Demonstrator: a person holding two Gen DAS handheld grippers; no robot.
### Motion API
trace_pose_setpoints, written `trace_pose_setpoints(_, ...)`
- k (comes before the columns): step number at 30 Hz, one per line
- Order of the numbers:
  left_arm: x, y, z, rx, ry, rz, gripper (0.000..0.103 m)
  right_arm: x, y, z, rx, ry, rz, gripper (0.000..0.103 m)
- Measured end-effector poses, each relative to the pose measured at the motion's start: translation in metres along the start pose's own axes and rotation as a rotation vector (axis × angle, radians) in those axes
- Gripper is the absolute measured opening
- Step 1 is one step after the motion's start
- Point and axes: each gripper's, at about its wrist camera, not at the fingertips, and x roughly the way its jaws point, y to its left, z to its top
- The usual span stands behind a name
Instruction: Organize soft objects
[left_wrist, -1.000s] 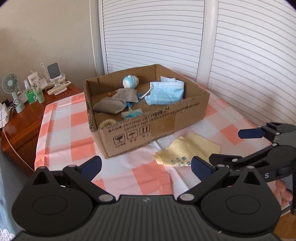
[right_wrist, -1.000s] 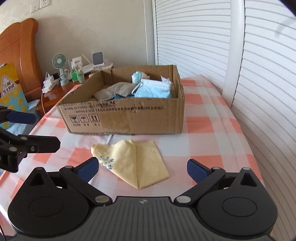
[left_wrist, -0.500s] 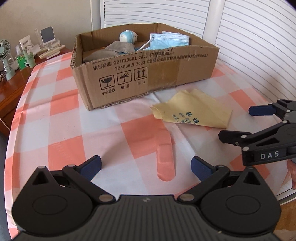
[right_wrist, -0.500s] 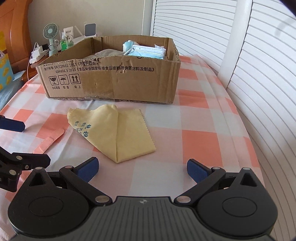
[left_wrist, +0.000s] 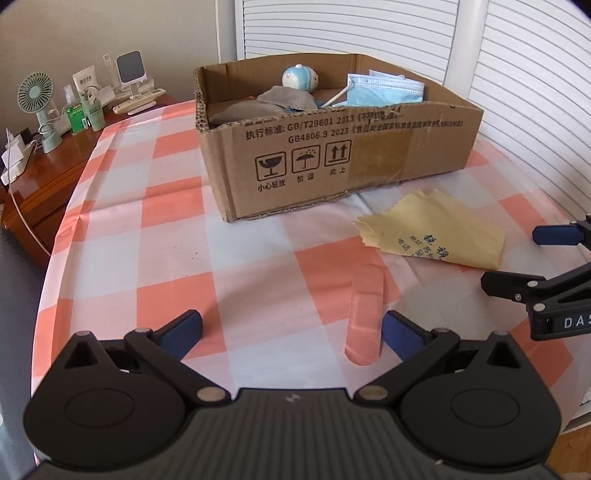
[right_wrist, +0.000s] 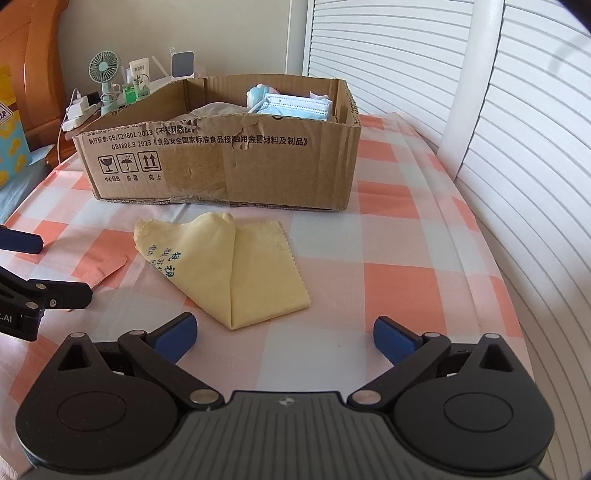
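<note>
A folded yellow cloth (right_wrist: 236, 273) with blue print lies on the checked tablecloth (right_wrist: 406, 236) in front of a cardboard box (right_wrist: 229, 166). The same cloth (left_wrist: 436, 236) shows in the left wrist view, right of centre. A pink adhesive bandage (left_wrist: 364, 314) lies flat near my left gripper's right finger; the bandage (right_wrist: 105, 271) also shows in the right wrist view. The box (left_wrist: 332, 162) holds blue face masks (left_wrist: 384, 92), grey fabric (left_wrist: 273, 101) and a small round blue-white toy (left_wrist: 299, 77). My left gripper (left_wrist: 291, 332) is open, low over the table. My right gripper (right_wrist: 284, 336) is open just short of the cloth.
A wooden bedside table (left_wrist: 48, 158) at the left carries a mint desk fan (left_wrist: 37, 110), green bottles (left_wrist: 83, 114), a remote and chargers with cables. White louvred doors (right_wrist: 498, 110) stand behind and to the right. The table edge curves close on the right.
Both grippers have come down and moved in toward the table; the cloth and bandage now sit nearer the fingers. Both stay open and nothing has been picked up.
</note>
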Motion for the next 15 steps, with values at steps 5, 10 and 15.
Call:
trace_pose_setpoints(5, 0.0, -0.001, 0.0, -0.003, -0.01, 0.002, 0.103, 0.001, 0.001, 0.0, 0.003, -0.006, -0.001, 0.103)
trace_pose_setpoints(10, -0.003, 0.001, -0.007, 0.004, -0.05, -0.009, 0.103, 0.001, 0.0, 0.0, 0.009, -0.008, 0.002, 0.103)
trace_pose_setpoints(15, -0.005, 0.002, -0.01, 0.004, -0.065, -0.011, 0.103, 0.0, 0.0, -0.001, 0.007, -0.012, 0.004, 0.103)
